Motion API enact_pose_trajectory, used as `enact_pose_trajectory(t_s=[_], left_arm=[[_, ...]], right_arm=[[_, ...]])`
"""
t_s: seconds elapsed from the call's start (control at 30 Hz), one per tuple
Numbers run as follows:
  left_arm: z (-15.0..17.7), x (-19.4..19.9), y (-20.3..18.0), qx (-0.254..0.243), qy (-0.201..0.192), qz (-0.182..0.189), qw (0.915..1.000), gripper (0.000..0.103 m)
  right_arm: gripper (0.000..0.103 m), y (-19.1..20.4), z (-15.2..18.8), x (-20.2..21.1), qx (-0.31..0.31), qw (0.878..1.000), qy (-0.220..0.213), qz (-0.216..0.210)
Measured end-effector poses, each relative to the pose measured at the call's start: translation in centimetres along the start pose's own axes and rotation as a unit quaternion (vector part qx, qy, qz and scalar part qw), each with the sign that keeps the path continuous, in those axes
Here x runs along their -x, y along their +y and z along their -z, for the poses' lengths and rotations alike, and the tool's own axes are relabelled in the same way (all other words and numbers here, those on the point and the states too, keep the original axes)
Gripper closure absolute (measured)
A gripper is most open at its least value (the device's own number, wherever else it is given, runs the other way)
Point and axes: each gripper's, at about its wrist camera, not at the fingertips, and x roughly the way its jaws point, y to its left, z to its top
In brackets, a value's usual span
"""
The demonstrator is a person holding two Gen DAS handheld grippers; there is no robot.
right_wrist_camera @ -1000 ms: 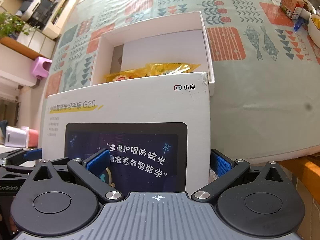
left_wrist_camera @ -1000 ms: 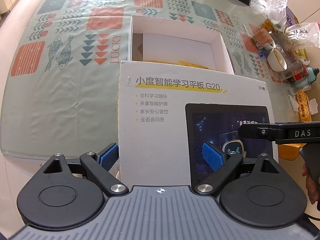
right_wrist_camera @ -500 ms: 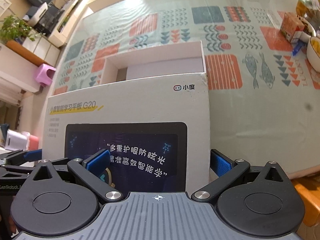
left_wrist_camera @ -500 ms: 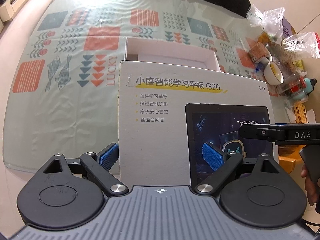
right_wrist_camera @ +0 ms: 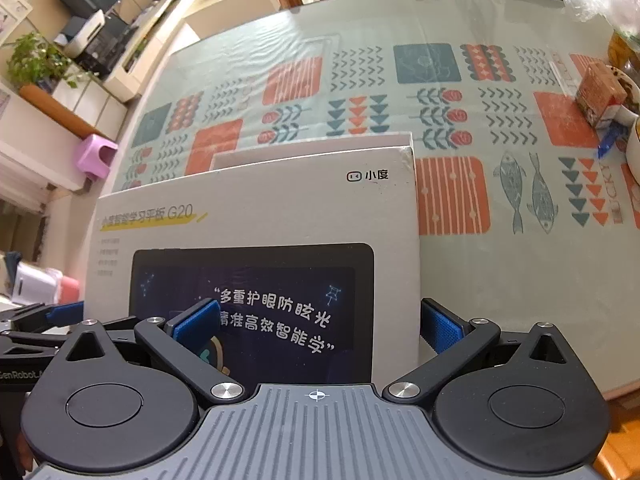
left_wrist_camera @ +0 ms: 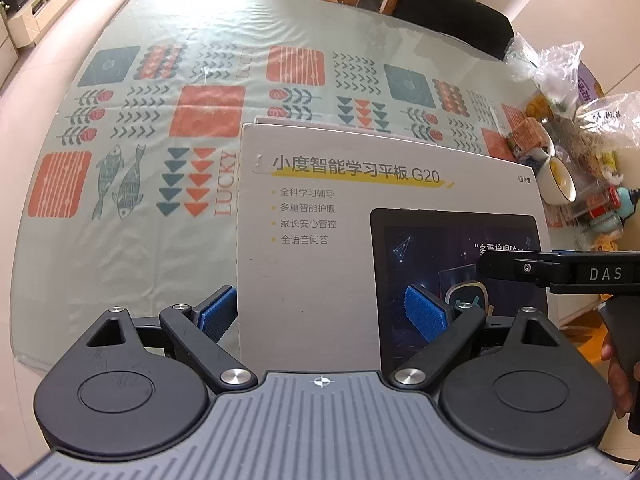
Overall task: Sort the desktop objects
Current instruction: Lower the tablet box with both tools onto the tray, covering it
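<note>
While lid-clamped, both hand-held grippers (left_wrist_camera: 322, 314) (right_wrist_camera: 318, 326).

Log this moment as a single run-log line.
phase: lid closing | left gripper: gripping box lid | right gripper: gripping lid | box base: nearly covered

Pale box lid, patterned tablecloth
White lid (left_wrist_camera: 340, 216) with dark tablet print; mint tablecloth (left_wrist_camera: 160, 128) bearing orange blocks, teal fish.

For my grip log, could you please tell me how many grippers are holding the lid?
2. The left gripper grips the lid at its near left corner; the right gripper grips its near right corner.
</note>
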Motion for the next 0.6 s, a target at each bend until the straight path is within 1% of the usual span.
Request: enact_pose_trajectory(t_s=[0.37,0.6], left_arm=[[-5.2,-3.0,-0.2,0.007,0.001,-0.017,0.9998,0.000],[-7.9,-5.3,-0.8,0.008,0.012,-0.026,0.9996,0.000]], right_arm=[[0.000,-1.6,-5.2,-3.1,-0.008,1.000,0.005,-0.013],[0.000,-2.7,-7.5,-5.0,-0.016,1.000,0.011,-0.017]])
